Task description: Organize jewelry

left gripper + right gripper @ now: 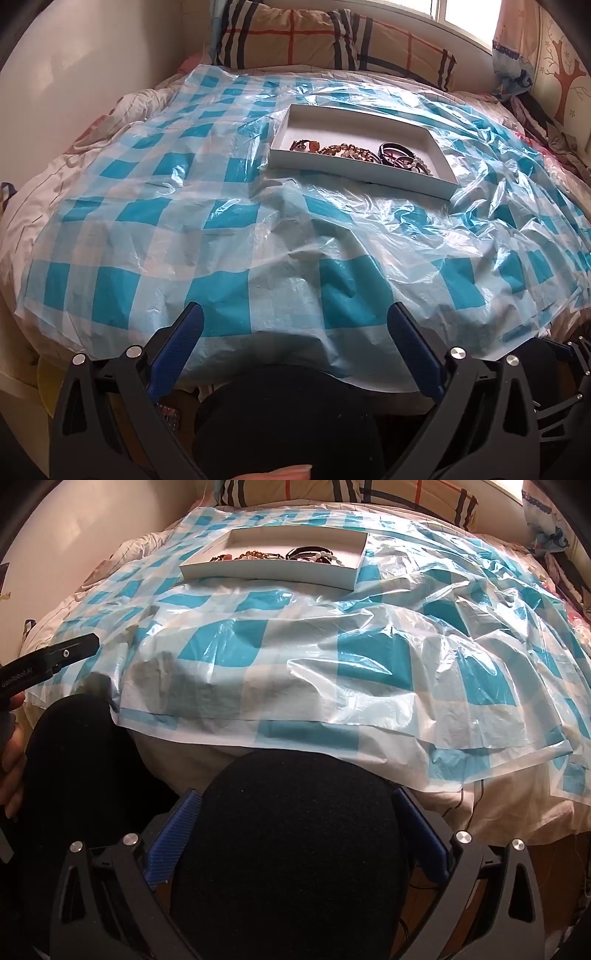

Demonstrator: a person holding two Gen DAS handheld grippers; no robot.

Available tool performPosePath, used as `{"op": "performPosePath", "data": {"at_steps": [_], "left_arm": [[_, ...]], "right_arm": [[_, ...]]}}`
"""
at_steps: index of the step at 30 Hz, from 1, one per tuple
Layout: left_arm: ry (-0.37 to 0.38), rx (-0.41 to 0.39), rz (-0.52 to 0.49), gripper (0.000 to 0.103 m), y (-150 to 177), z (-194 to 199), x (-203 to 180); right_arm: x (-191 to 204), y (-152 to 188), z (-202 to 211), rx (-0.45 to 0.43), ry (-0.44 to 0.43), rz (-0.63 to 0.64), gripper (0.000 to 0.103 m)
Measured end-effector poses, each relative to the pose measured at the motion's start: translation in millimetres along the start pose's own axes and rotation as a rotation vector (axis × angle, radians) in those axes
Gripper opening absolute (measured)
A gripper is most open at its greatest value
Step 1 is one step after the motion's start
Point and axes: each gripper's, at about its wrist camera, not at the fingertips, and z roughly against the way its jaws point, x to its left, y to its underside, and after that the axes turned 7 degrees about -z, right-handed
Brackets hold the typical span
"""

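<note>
1. A shallow white cardboard tray [364, 173] sits on a blue-and-white checked plastic sheet [236, 266] spread over a bed, well beyond both grippers.
2. Inside the tray, along its near wall, lie the jewelry pieces: brown beaded bracelets [345, 150], dark bangles [396, 152] to their right, and pale beads [415, 165] at the right end.
3. The left gripper [295, 325] hangs above the sheet's near edge, its blue fingers spread wide and holding nothing.
4. The right gripper [295, 812] sits low with its fingers spread wide either side of the person's black-clad knee [291, 849], gripping nothing.
5. A plaid pillow [332, 37] lies at the bed's head.
</note>
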Motion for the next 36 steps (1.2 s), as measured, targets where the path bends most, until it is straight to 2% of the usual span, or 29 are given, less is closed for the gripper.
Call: {"op": "performPosePath", "data": {"at_steps": [36], "left_arm": [[0.056, 0.04, 0.027, 0.096, 0.8, -13.2, 4.3]], "right_arm": [[-2.1, -1.0, -1.3, -0.002, 0.002, 0.002, 0.098]]}}
